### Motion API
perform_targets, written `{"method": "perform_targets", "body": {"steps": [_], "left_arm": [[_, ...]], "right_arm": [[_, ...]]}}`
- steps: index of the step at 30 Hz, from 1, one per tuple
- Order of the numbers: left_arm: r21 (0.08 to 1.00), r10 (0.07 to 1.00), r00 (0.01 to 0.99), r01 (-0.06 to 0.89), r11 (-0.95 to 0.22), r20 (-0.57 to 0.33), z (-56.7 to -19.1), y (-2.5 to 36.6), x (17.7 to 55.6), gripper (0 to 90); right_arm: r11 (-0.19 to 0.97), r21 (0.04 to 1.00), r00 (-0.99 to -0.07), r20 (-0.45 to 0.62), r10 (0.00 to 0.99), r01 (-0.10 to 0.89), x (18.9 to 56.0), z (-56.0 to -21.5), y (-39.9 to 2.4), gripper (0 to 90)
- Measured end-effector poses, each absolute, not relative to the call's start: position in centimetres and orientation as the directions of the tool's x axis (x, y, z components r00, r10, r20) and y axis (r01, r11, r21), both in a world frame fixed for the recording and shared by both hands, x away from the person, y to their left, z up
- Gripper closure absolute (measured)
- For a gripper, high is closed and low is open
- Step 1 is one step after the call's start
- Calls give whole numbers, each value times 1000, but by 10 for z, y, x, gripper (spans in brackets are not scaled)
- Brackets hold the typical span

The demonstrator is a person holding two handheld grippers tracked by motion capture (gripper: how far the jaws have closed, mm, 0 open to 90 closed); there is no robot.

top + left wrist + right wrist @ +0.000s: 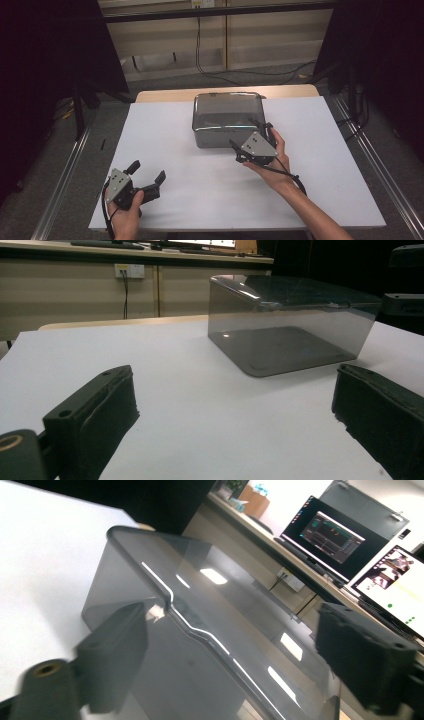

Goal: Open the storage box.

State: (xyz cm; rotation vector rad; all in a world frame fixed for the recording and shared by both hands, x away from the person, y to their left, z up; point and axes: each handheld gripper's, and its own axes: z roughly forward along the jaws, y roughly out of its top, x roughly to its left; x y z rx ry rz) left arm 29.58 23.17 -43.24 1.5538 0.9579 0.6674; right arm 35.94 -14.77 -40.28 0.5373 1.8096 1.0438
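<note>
Grasp not yet made: right gripper [252, 134], jaws wide, straddles the box [227, 119] rim at centre frame; left gripper [148, 175], wide, idle lower left.

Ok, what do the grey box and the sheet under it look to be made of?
Grey box: probably smoke-tinted clear plastic, glossy; its floor shows through the walls and lights glint as streaks on its lid. White sheet: matte board or paper, which one is unclear; it looks flat and even with no glare, and a wooden tabletop edge shows behind it.
</note>
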Motion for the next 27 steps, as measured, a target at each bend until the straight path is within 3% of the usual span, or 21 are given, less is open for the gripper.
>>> {"method": "perform_targets", "body": {"steps": [8,13,27], "left_arm": [[974,858,507,224,-38,-83,-433,232,296,39],[976,857,511,214,-45,-72,-432,231,295,39],[973,854,516,225,-55,-71,-432,231,295,38]], "right_arm": [[666,730,-436,-655,617,-154,359,-405,-136,231],[777,593,-387,-781,491,-211,358,-410,-125,294],[875,433,-341,-873,348,-217,366,-416,-119,489]]}}
